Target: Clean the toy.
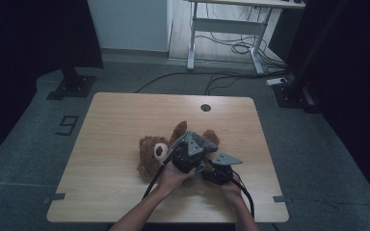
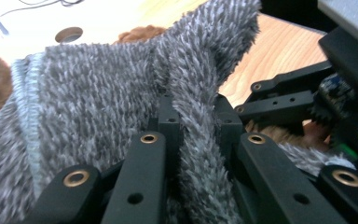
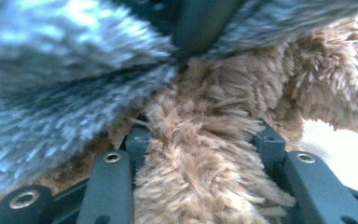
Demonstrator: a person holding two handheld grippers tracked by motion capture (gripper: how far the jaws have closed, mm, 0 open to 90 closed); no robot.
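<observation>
Left tool was clenched on a fold of fuzzy grey fabric, some kind of plush garment with a stitched edge, and the pile stuck out between its two black jaws. In the high view that same left tool sat over the middle of the brown teddy bear, which lay on the wooden bench a bit right of centre, head toward the left side and one paw up toward the far edge.

Right tool was grasping a chunk of the bear's brown fur, a limb or part of the body, can't say which, with the jaws pressed in on both sides. Grey fabric hung just above that, touching the fur. From above, the right tool was right beside the left one, nearly touching, and both hands came in from the near edge with black cables trailing back.

As for writing: the only readable thing was a mark on the grey floor left of the bench that looked like a "9". No labels or brand tags that I could make out on the bear or the fabric. A round cable hole sat near the bench's far edge.
</observation>
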